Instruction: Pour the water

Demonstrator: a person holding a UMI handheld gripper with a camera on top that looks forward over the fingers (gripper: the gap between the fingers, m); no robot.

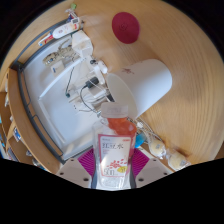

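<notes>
Holding a clear bottle [114, 155] with a white label and an orange-tinted upper part, the gripper [113, 176] has its two fingers pressed against the bottle's sides, the pink pads [143, 163] showing at either flank of the label. In the gripper view, the only one here, the bottle stands between the fingers at 6 o'clock and leans forward, its neck reaching toward 12 o'clock, where it meets a clear cup [99, 90] resting on a white tray [50, 110]. A large white cylinder [148, 78] lies at about 2 o'clock from the bottle on the round wooden table [185, 60], and a red ball [125, 26] sits far off at 12 o'clock. Small pale items [165, 152] lie near the table edge at 4 o'clock. The step in hand looks like the pour itself, or the last alignment before it; whether water is flowing cannot be told. The next move would likely call for tipping the bottle further while keeping its mouth over the cup's rim, with the grip firm enough that the bottle does not slip.
</notes>
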